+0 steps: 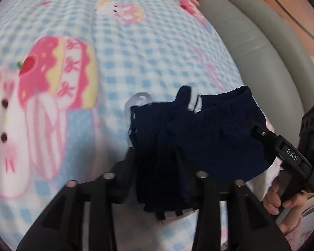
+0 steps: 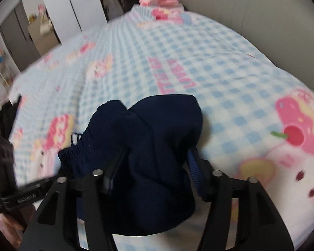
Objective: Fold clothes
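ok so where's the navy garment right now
The navy garment lies bunched on the blue checked blanket, low in both wrist views between each gripper's fingers, with the grey padded bed edge just beyond it on the right.

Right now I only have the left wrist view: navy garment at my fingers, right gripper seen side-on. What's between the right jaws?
Observer: The right gripper has its jaws standing apart, with the navy garment bunched between them.
Operator: Pads visible?
Observer: One is. The blue ribbed pad on the right-hand finger shows beside the cloth; the other finger is partly covered by fabric.
Operator: What's past the bed on that side?
Observer: Beyond the far edge of the checked blanket stand white wardrobe doors and a dark doorway.
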`<state>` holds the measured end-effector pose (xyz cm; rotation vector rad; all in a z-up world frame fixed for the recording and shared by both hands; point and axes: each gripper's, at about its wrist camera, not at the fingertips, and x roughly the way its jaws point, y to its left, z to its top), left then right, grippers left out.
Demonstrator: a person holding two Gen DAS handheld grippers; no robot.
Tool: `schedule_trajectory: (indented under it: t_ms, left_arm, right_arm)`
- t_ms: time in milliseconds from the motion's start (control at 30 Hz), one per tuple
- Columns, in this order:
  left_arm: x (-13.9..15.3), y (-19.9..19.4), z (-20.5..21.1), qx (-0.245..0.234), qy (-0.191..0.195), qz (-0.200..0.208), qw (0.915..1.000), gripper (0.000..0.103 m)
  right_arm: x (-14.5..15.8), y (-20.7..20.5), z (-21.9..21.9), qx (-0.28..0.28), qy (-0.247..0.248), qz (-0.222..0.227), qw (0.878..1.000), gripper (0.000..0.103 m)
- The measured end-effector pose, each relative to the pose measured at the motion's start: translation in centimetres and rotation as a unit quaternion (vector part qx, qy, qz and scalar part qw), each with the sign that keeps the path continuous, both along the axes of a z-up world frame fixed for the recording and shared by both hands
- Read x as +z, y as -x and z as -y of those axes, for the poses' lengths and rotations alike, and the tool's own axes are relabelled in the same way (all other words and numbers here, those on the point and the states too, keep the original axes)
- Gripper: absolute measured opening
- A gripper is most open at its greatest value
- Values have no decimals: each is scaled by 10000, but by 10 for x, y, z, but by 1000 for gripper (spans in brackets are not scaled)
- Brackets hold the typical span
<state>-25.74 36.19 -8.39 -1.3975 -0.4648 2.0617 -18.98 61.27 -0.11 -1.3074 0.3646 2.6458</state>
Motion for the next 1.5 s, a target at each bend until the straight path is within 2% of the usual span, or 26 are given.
schedule_trajectory:
  t_ms: [67,133,167,233,300,333,367,400,433,467,533,600,667,700,767,833,933,1000,1100,1133,1167,1233,1300,1367,1500]
  left_arm:
    - [4,-4,3,8,181,-154,9997,52]
    - [10,-4,11,107,289,-337,9990,52]
    - [18,-5,15,208,269,-519,9981,52]
    - [41,-15,21,416,220,-1139,9924,50]
    - [64,-27,21,511,148,-1788,9824,50]
    - [73,-32,16,437,127,-2042,9779,50]
    - [80,-36,10,362,108,-2267,9732,50]
    - [82,-37,4,273,98,-2338,9719,50]
    - [78,-36,-5,163,106,-2269,9737,50]
    - [68,-30,-12,72,133,-2063,9784,50]
    - [44,-21,-26,-78,214,-1602,9868,48]
    - [18,-14,-37,-202,306,-1136,9928,48]
    - [0,-14,-39,-280,327,-1030,9938,46]
    - [-8,-14,-40,-316,332,-993,9940,46]
    - [-9,-15,-42,-353,378,-1052,9931,46]
    - [-10,-15,-45,-391,483,-1086,9921,46]
    - [-15,-11,-53,-446,623,-1032,9917,46]
    - [-7,-15,-56,-542,680,-973,9914,47]
    - [20,-8,-50,-764,860,-973,9886,54]
    - [33,-7,-46,-739,883,-1134,9869,59]
    - [46,-6,-41,-703,914,-1298,9848,61]
    - [73,-5,-27,-542,1055,-1649,9791,65]
    - [91,-1,-10,-414,1206,-1834,9747,67]
    - [106,1,14,-247,1379,-1955,9707,69]
    - [122,16,66,242,1797,-2000,9629,72]
  right_arm:
    - [-3,-1,-3,-55,30,-29,10000,75]
    - [-5,1,-6,-78,56,16,10000,77]
    - [-4,0,-8,-139,101,16,9999,77]
    - [10,-8,-9,-297,-47,-178,9994,76]
    - [35,-21,4,-376,-521,-699,9955,68]
    - [47,-27,11,-407,-745,-953,9918,57]
    - [56,-30,21,-358,-841,-1148,9892,52]
    - [65,-33,30,-288,-922,-1328,9864,51]
    - [65,-28,40,6,-849,-1338,9874,49]
    - [65,-22,50,292,-780,-1334,9876,40]
    - [41,3,58,624,-807,-863,9910,29]
    - [11,15,55,703,-847,-449,9929,26]
    - [-14,19,44,624,-856,-211,9941,20]
    - [-16,17,40,626,-790,-247,9946,18]
    - [-21,14,32,632,-665,-314,9953,12]
    - [-23,18,31,677,-751,-261,9945,11]
    - [-25,15,35,660,-923,-222,9933,10]
    - [-25,11,40,589,-987,-221,9931,11]
    - [-7,7,51,547,-937,-242,9938,25]
    - [1,6,56,517,-943,-240,9939,34]
    - [9,6,63,507,-948,-301,9937,52]
    - [26,5,77,486,-954,-424,9933,69]
    - [45,8,94,451,-873,-592,9934,72]
    - [56,16,109,519,-667,-630,9944,87]
    - [64,37,141,550,-244,-628,9962,91]
